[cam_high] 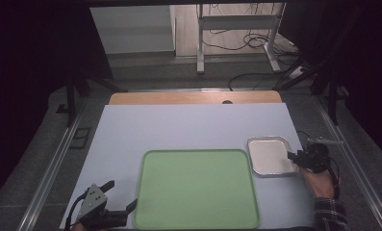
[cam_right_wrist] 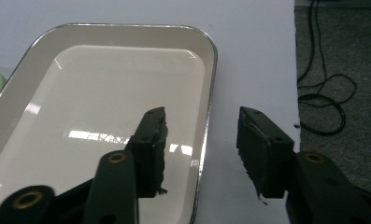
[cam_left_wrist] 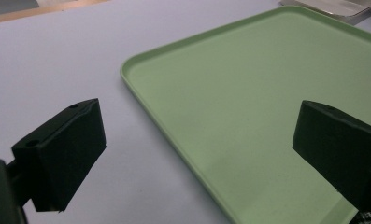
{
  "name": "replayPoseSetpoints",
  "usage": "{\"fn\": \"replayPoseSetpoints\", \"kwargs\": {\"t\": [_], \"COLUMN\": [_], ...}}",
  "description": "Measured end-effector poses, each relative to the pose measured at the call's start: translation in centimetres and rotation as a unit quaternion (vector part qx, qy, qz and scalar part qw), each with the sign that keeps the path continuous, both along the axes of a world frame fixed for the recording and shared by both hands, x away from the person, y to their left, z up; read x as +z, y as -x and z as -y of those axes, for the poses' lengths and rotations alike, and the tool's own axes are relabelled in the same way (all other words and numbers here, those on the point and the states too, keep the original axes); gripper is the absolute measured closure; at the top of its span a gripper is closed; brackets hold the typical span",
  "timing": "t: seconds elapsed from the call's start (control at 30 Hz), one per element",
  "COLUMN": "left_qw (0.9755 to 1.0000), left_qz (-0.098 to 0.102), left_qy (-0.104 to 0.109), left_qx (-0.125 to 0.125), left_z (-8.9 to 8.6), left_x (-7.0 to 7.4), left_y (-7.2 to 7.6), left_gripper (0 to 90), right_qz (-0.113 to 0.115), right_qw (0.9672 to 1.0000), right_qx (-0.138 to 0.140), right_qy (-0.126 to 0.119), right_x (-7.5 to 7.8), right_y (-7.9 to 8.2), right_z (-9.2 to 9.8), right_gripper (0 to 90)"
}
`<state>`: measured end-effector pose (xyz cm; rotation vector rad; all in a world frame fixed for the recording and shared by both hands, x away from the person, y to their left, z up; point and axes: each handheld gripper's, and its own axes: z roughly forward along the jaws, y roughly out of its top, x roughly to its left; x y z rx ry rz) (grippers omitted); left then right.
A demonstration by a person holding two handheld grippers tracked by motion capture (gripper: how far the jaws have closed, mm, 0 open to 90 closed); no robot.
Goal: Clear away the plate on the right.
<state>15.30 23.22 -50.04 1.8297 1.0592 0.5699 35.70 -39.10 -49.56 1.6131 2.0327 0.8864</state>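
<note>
On the desk [cam_high: 188, 122] we see a green tray [cam_high: 197, 188] at the front edge, a metal tray [cam_high: 271, 156] just right of it. Our right gripper [cam_right_wrist: 202, 144] straddles its right rim (jaws apart); our left gripper [cam_high: 121, 197], spread wide, straddles the green tray's front-left edge.

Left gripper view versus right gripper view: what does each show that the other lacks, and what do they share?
The left gripper view alone shows the left claw, its jaws wide open astride the near left rim of the green tray, and a strip of wooden table edge at the top. The right gripper view alone shows the right claw, open astride the silver tray's right rim, and cables on the floor. Both show the pale table cover, the silver tray and some green tray.
</note>
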Motion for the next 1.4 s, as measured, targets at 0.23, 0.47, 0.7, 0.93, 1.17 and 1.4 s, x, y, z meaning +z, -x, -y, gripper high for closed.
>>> {"fn": "replayPoseSetpoints", "kwargs": {"t": [0.23, 0.47, 0.7, 0.93, 1.17, 1.4], "left_qw": [1.0000, 1.0000, 1.0000, 1.0000, 1.0000, 1.0000], "left_qz": [0.000, 0.000, 0.000, 0.000, 0.000, -0.001], "left_qy": [0.000, 0.000, 0.001, 0.001, 0.002, 0.003], "left_qx": [0.000, 0.000, 0.001, 0.001, 0.001, 0.001], "left_z": [0.0, 0.0, 0.0, 0.0, 0.0, 0.0], "left_x": [0.0, 0.0, 0.0, 0.0, 0.0, 0.0], "left_y": [0.0, 0.0, 0.0, 0.0, 0.0, -0.1], "left_gripper": [2.5, 2.5, 2.5, 2.5, 2.5, 2.5], "right_qz": [-0.023, -0.057, -0.067, -0.061, -0.046, -0.042], "right_qw": [0.9996, 0.9968, 0.9930, 0.9918, 0.9903, 0.9890], "right_qx": [0.001, -0.015, -0.030, -0.035, -0.040, -0.030], "right_qy": [-0.019, -0.054, -0.093, -0.107, -0.125, -0.139], "right_x": [-0.5, -0.9, -0.7, -0.3, 0.4, 1.0], "right_y": [-1.1, -2.0, -2.0, -1.7, -1.3, -1.1], "right_z": [0.3, 0.6, 1.0, 1.2, 1.4, 0.7], "right_gripper": [70.4, 85.1, 88.9, 88.9, 88.9, 88.8]}}
